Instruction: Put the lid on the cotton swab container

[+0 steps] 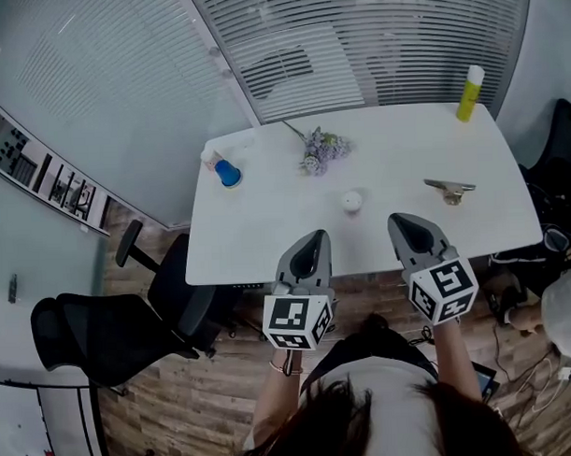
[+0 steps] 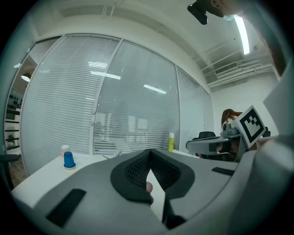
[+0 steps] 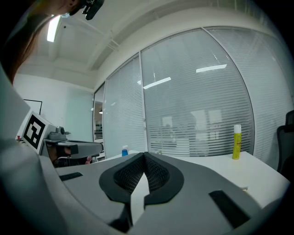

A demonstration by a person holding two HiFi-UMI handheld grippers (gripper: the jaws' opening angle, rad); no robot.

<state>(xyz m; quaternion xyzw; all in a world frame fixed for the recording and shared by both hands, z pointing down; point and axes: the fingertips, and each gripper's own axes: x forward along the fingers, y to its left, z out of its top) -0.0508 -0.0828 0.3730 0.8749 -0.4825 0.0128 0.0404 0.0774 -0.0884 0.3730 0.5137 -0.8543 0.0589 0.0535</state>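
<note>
**Both grippers closed and empty, container sits mid-bench**

White bench (image 1: 267, 234) carries everything. Left gripper (image 1: 313, 240) and right gripper (image 1: 409, 224) are side by side over its near edge, fingers pressed together, nothing in them. Cotton swab container (image 1: 352, 201): small, round, white from above, mid-bench just beyond both grippers, touching neither. Blue cap-like piece (image 1: 228, 172) stands far left; can't tell if it's the lid.

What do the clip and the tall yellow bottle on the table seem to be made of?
The clip looks like metal, brassy and shiny: it shows bright glints, though it is small in the head view. The yellow bottle looks like smooth plastic: even, saturated colour with a soft sheen; glass cannot be ruled out.
</note>
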